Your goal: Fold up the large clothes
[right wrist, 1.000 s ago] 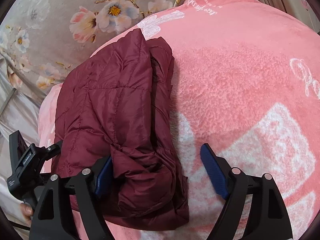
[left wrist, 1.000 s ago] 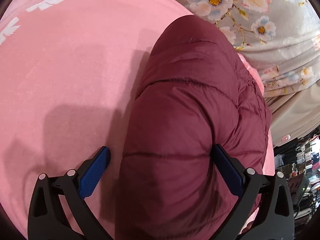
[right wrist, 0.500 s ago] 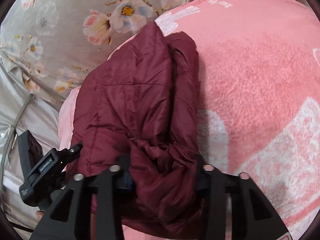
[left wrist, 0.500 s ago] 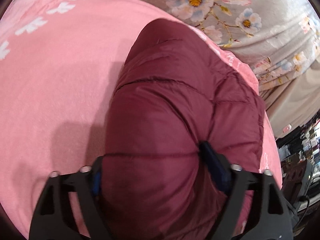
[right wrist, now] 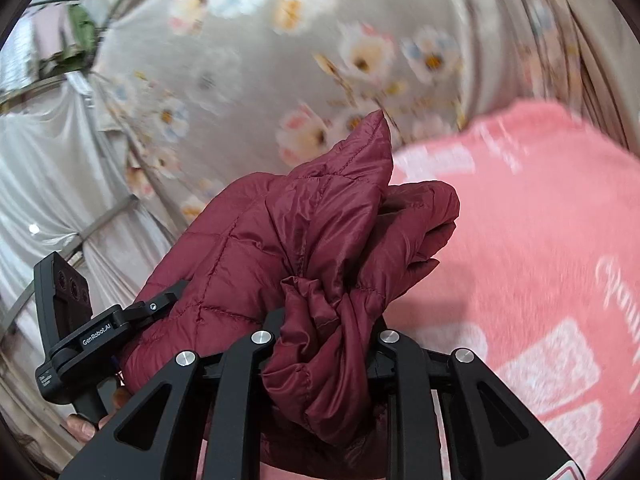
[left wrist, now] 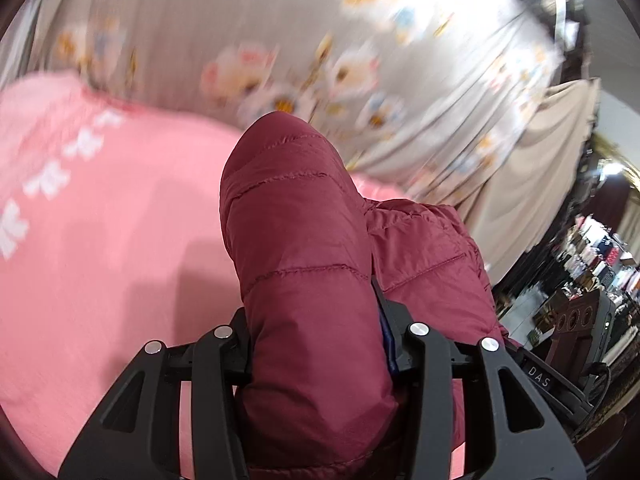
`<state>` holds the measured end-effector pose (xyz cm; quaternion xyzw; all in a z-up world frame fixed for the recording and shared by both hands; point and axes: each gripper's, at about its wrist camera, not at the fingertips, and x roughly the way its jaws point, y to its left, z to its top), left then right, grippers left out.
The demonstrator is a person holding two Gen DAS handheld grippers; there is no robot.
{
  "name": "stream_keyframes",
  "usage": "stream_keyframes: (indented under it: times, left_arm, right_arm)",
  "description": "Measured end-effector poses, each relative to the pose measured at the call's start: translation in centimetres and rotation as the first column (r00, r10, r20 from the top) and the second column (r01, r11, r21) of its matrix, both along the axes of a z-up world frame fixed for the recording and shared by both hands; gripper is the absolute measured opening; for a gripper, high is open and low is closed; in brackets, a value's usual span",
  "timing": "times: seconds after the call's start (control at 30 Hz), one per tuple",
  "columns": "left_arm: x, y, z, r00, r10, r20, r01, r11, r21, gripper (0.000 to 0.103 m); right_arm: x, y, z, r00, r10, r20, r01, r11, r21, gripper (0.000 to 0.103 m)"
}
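Observation:
A folded maroon quilted puffer jacket (left wrist: 304, 248) is lifted off the pink blanket (left wrist: 100, 240). My left gripper (left wrist: 316, 336) is shut on one end of the jacket; its blue pads are mostly buried in the fabric. My right gripper (right wrist: 326, 336) is shut on the bunched other end of the jacket (right wrist: 320, 240). The left gripper's body (right wrist: 80, 340) shows at the left of the right wrist view, beside the jacket. Both views are motion-blurred.
The pink blanket with white print (right wrist: 540, 280) covers the bed. A grey floral curtain (left wrist: 320, 60) hangs behind it, also in the right wrist view (right wrist: 280, 60). A beige drape (left wrist: 540, 168) and cluttered shelves (left wrist: 592, 272) stand at the right; white cloth (right wrist: 48, 180) at left.
Both grippers closed on the jacket's ends and lifted it off the blanket. Both cameras tilted up toward the curtain.

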<state>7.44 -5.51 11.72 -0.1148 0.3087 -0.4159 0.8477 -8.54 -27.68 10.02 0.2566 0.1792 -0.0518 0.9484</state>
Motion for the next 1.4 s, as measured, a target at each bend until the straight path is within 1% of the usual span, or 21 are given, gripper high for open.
stream_keyframes:
  times: [0.07, 0.13, 0.17, 0.27, 0.33, 0.37, 0.43, 0.57, 0.63, 0.7, 0.8, 1.03, 1.13, 1.3, 1.4]
  left_arm:
    - [-1.2, 1.2, 2.8, 0.997, 0.004, 0.073, -0.002, 0.999, -0.034, 0.042]
    - [-2.6, 2.6, 5.9, 0.987, 0.011, 0.163, 0.000, 0.998, -0.068, 0.042]
    - [-3.0, 3.1, 7.1, 0.979, 0.015, 0.202, 0.001, 0.997, -0.079, 0.042]
    - [-4.4, 5.4, 10.8, 0.946, 0.034, 0.323, 0.004, 0.993, -0.116, 0.043]
    - [-5.0, 6.7, 12.3, 0.926, 0.048, 0.375, 0.003, 0.991, -0.134, 0.044]
    - [-5.1, 7.4, 13.3, 0.913, 0.055, 0.405, 0.003, 0.990, -0.141, 0.044]
    - [-4.9, 8.3, 14.2, 0.895, 0.065, 0.441, -0.003, 0.990, -0.140, 0.044]
    - [-3.3, 9.8, 15.6, 0.857, 0.094, 0.507, -0.030, 0.991, -0.132, 0.045]
    - [-2.0, 10.6, 15.1, 0.850, 0.109, 0.515, -0.054, 0.991, -0.120, 0.045]
    - [-0.3, 11.3, 14.2, 0.856, 0.117, 0.503, -0.070, 0.991, -0.111, 0.045]
    - [3.0, 12.2, 12.6, 0.877, 0.123, 0.465, -0.091, 0.992, -0.091, 0.045]
    - [9.8, 13.0, 8.3, 0.907, 0.148, 0.395, -0.132, 0.989, -0.067, 0.046]
    - [12.0, 12.9, 6.6, 0.917, 0.151, 0.369, -0.138, 0.989, -0.060, 0.046]
    - [15.9, 12.0, 2.9, 0.937, 0.146, 0.318, -0.144, 0.989, -0.029, 0.046]
    - [17.9, 11.4, 0.2, 0.955, 0.133, 0.265, -0.137, 0.991, -0.004, 0.046]
  right_arm:
    - [-0.8, 1.7, 2.9, 0.998, 0.003, 0.069, 0.002, 0.998, -0.068, 0.020]
    - [-1.5, 3.2, 5.6, 0.990, 0.007, 0.137, 0.011, 0.991, -0.135, 0.020]
    - [-1.8, 3.9, 6.6, 0.986, 0.012, 0.168, 0.016, 0.986, -0.163, 0.020]
    - [-2.6, 6.1, 9.8, 0.962, 0.036, 0.271, 0.034, 0.968, -0.249, 0.020]
    - [-2.7, 7.6, 11.6, 0.943, 0.058, 0.329, 0.046, 0.953, -0.301, 0.020]
    - [-2.5, 8.2, 12.2, 0.936, 0.066, 0.347, 0.052, 0.946, -0.321, 0.020]
    - [-1.7, 9.5, 13.4, 0.920, 0.089, 0.381, 0.061, 0.929, -0.365, 0.020]
    - [0.5, 11.3, 14.1, 0.905, 0.123, 0.406, 0.061, 0.910, -0.410, 0.020]
    - [2.8, 12.1, 13.6, 0.910, 0.135, 0.393, 0.041, 0.912, -0.408, 0.020]
    - [4.9, 12.6, 13.0, 0.919, 0.142, 0.368, 0.018, 0.916, -0.400, 0.020]
    - [8.2, 13.6, 11.5, 0.932, 0.153, 0.329, -0.012, 0.919, -0.393, 0.020]
    - [15.0, 15.0, 7.6, 0.956, 0.162, 0.247, -0.058, 0.923, -0.380, 0.020]
    - [17.5, 15.1, 5.8, 0.965, 0.154, 0.213, -0.066, 0.926, -0.372, 0.020]
    - [21.0, 14.6, 2.4, 0.979, 0.137, 0.153, -0.076, 0.935, -0.347, 0.020]
    - [22.6, 14.3, 0.2, 0.987, 0.120, 0.109, -0.078, 0.940, -0.333, 0.020]
